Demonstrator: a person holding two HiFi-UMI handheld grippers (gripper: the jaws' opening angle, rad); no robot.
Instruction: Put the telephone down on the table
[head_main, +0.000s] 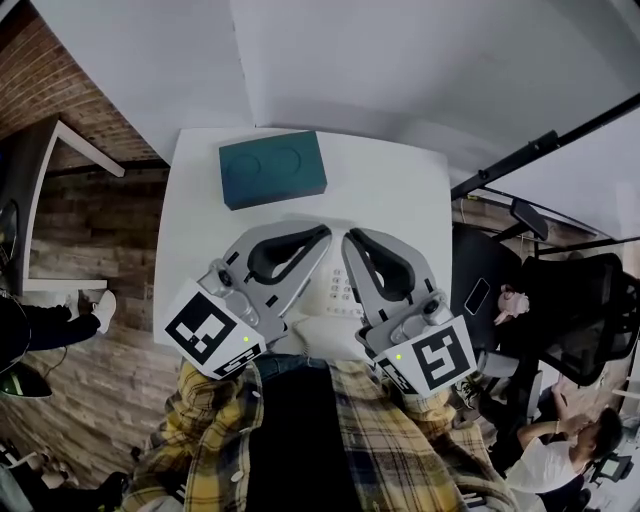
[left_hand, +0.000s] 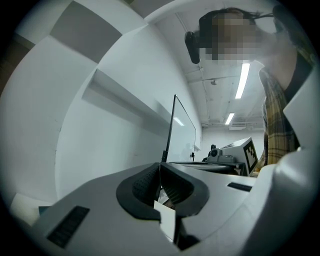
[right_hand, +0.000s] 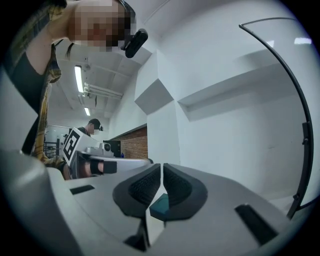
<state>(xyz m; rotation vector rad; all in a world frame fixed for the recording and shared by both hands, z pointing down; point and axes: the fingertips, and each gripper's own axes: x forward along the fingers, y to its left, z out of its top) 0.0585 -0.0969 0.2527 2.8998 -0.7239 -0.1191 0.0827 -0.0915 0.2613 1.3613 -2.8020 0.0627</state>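
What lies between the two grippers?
The telephone, on the table between the left gripper and the right gripper; the head view shows it.

We see a teal box (head_main: 273, 168) lying flat, with two round marks on its top. Beyond the box rises a white wall (head_main: 400, 60). Left of the box we find a brick wall (head_main: 45, 90) and, nearer us, a plank floor (head_main: 95, 220) with a white shoe (head_main: 104, 308) on it. Well right of the box stands a black chair (head_main: 585, 310), and nearer us a person in a white top (head_main: 545, 455).
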